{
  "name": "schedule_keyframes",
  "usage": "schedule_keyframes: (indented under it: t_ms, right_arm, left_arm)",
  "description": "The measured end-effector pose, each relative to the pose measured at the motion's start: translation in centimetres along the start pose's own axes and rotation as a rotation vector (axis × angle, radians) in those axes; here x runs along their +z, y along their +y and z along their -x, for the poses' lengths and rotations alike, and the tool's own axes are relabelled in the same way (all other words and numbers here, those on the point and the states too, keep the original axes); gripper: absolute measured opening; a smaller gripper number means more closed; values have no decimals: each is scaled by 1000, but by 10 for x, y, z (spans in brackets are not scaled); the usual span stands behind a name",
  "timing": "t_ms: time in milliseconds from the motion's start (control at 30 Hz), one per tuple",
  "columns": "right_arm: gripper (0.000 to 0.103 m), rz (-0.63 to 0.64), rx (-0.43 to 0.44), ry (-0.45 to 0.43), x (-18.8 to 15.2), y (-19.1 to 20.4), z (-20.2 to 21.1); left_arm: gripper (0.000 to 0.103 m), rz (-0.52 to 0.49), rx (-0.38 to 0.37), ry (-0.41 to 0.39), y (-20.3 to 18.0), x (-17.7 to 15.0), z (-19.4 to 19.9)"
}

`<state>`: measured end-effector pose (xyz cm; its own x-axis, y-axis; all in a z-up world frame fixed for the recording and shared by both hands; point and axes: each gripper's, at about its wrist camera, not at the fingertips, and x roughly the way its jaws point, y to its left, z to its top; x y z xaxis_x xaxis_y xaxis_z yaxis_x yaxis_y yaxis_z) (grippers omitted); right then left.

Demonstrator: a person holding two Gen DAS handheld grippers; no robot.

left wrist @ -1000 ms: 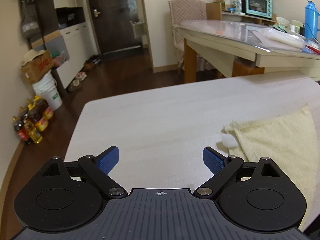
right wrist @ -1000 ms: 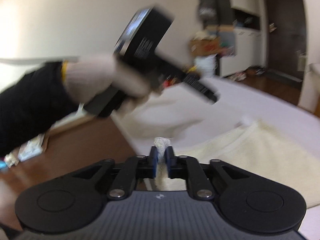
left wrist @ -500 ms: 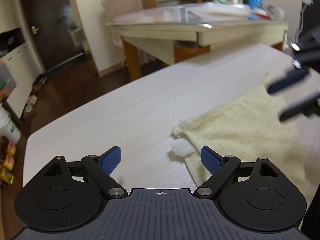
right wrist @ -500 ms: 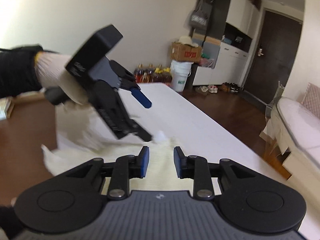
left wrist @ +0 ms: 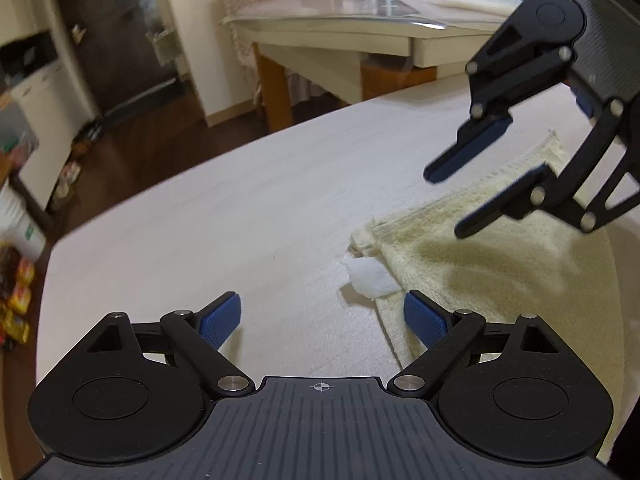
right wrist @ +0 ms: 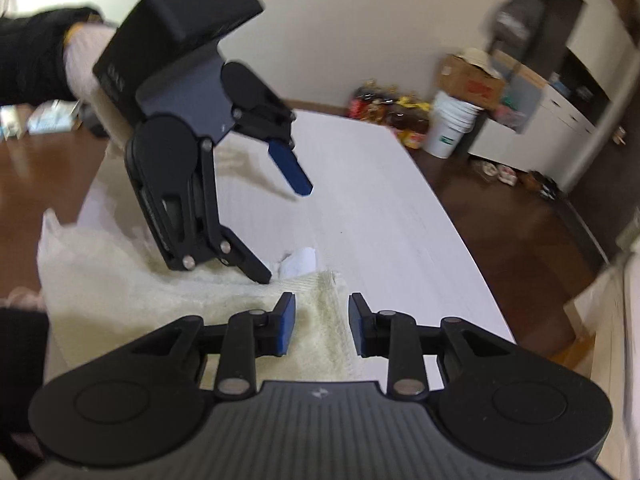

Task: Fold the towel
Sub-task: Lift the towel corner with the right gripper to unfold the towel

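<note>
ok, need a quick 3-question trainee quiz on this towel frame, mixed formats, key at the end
1. True or false: the left gripper is clamped on the towel.
2. Multiple choice: the white tag sticks out from the towel's A) corner nearest the left gripper, B) middle, C) far edge by the dining table.
3. Fill in: the right gripper hangs over the towel with its jaws ____ and nothing pinched between them.

Key:
1. False. Its jaws stand wide apart, one pad over the bare white table, the other at the towel's edge.
2. A
3. opening
</note>
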<state>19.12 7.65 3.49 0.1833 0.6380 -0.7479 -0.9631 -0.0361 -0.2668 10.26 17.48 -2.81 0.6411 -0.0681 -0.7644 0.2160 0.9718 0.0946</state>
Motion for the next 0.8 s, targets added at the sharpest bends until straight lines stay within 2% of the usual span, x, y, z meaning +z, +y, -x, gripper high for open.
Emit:
schedule_keyframes:
  t_ms: [267,533,667,733,767,800]
  right_arm:
    - [33,107,99,30,0,-21,-27]
    - [34,185,200,42,6,-29,-56]
    - [30,186,238,41,8,-33,-61]
    - [19,174,250,47,7,-33,-62]
    - [10,177,244,44,12,-38,-70]
    - [8,180,220,39,11,-35,-69]
  left_arm:
    - [96,213,103,31,-4,-8,9]
    - [98,262,176,42,-10,-6,17]
    - [98,300,186,37,-9,-6,19]
    - [98,309,194,36,-9,-6,20]
    - [98,309,196,37,-10,-5,20]
    - [98,311,199,37,-10,-5,20]
